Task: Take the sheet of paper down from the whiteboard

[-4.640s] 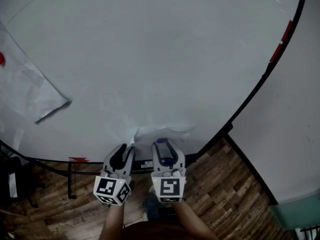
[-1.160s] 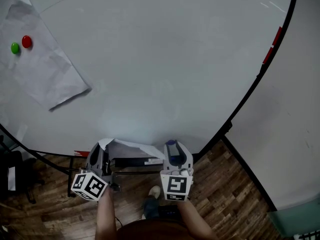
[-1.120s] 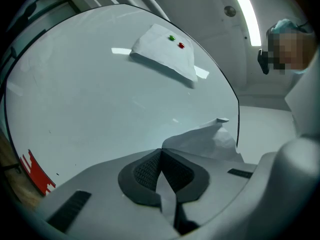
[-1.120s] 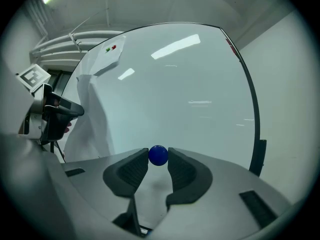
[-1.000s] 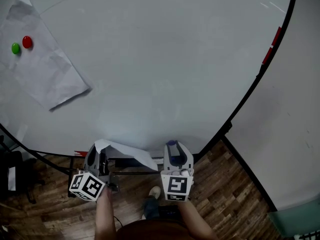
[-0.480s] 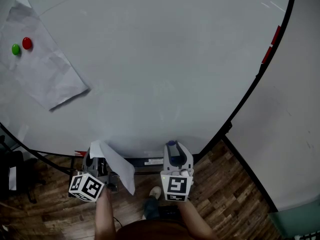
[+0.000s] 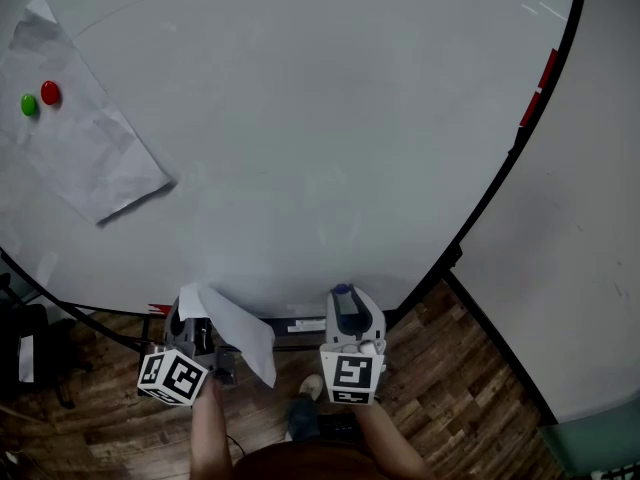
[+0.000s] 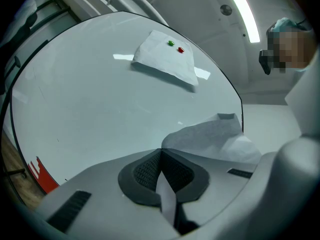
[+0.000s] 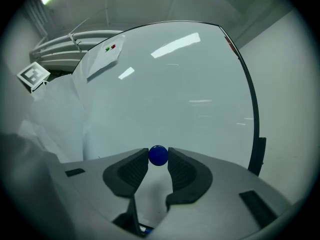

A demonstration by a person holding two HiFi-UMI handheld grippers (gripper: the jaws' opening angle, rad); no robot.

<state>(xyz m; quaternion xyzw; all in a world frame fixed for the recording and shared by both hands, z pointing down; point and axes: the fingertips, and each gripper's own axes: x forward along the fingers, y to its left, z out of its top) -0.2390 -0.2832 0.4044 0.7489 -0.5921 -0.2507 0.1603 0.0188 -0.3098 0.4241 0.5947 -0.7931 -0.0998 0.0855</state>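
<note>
A white sheet of paper (image 7: 242, 334) is off the whiteboard (image 7: 320, 138) and hangs limp from my left gripper (image 7: 190, 306), which is shut on its edge just below the board. In the left gripper view the pads (image 8: 150, 170) pinch the sheet (image 8: 215, 139), which curls off to the right. My right gripper (image 7: 343, 296) is level beside it, shut on a small blue round magnet (image 9: 158, 155) at its fingertips. The held sheet (image 9: 60, 114) also shows at the left of the right gripper view.
A second creased sheet (image 7: 75, 138) stays on the board at upper left under a red magnet (image 7: 50, 93) and a green magnet (image 7: 29, 105). The board's black frame (image 7: 510, 158) runs down the right. A tray (image 7: 300, 325) sits below it, over wooden floor (image 7: 450, 368).
The sheet, earlier stretched between both grippers at the board's bottom, has come free on the right and swung down to hang from the left gripper. Both grippers have kept still.
</note>
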